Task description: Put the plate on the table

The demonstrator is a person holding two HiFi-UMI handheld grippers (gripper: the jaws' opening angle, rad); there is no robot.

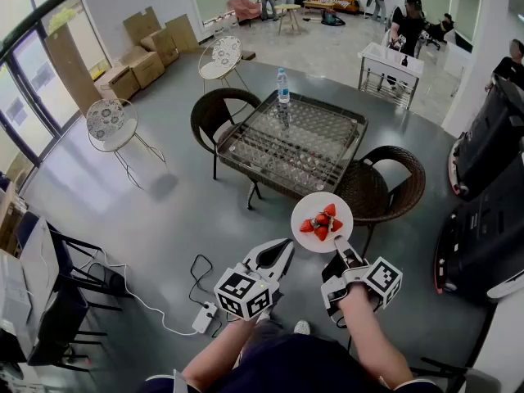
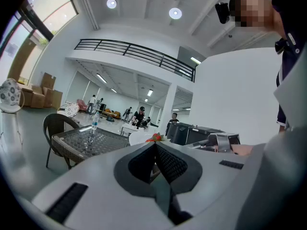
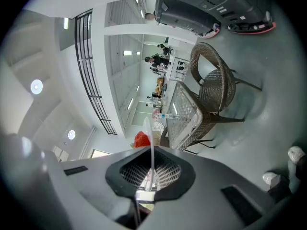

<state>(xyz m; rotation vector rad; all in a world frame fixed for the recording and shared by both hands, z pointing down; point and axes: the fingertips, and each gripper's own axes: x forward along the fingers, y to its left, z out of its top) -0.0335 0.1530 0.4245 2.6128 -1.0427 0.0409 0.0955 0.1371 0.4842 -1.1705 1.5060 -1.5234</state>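
Plate [image 1: 309, 210] w/ strawberries [image 1: 321, 223] clamped by rim in right claw [image 1: 336, 246]; tabletop [image 1: 327, 137] straight ahead, beyond. Left claw [image 1: 284, 249] closed, empty.

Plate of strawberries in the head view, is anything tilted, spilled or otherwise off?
Nothing stands out. The right gripper grips the plate by its rim, roughly level, with the strawberries heaped in its middle and none fallen. The bottle stands upright on the table.
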